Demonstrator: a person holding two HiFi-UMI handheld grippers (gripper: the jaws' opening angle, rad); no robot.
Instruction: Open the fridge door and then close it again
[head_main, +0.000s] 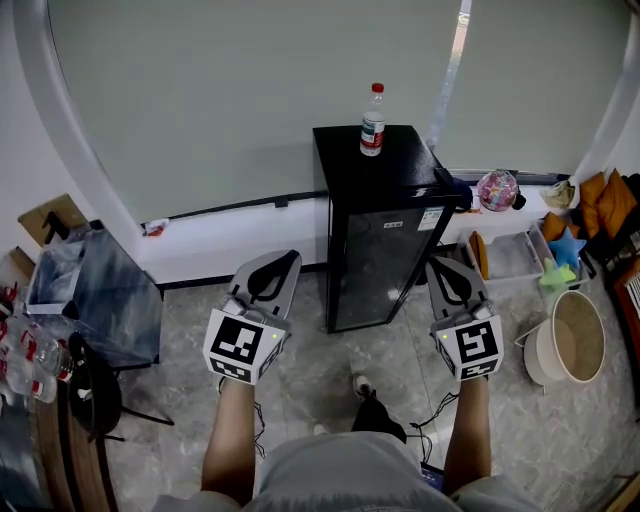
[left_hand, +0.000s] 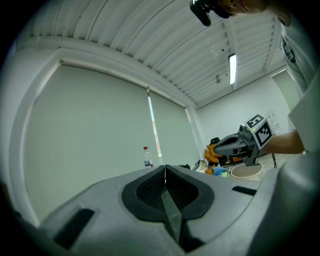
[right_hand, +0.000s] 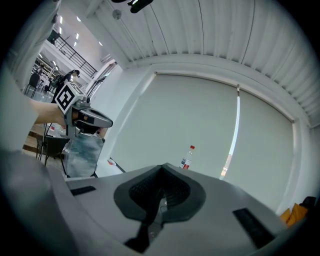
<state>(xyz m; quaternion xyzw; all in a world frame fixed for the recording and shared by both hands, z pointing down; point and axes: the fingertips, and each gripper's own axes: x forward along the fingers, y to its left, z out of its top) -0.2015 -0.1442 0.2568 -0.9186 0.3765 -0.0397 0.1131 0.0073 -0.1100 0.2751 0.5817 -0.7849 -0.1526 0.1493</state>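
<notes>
A small black fridge (head_main: 385, 235) stands against the back wall, its dark glass door closed and facing me. A water bottle (head_main: 372, 121) with a red cap stands on its top, also seen as the bottle (left_hand: 148, 158) in the left gripper view and the bottle (right_hand: 186, 158) in the right gripper view. My left gripper (head_main: 283, 260) hangs level, short of the fridge's left side, shut and empty. My right gripper (head_main: 441, 266) is level in front of the fridge's right edge, shut with nothing in it. Neither touches the fridge.
A grey covered chair or cart (head_main: 110, 290) and a shelf with bottles (head_main: 30, 360) stand at the left. At the right are a round beige tub (head_main: 575, 340), a clear bin (head_main: 510, 255), orange cushions (head_main: 605, 200) and toys. A windowsill ledge (head_main: 240, 215) runs behind.
</notes>
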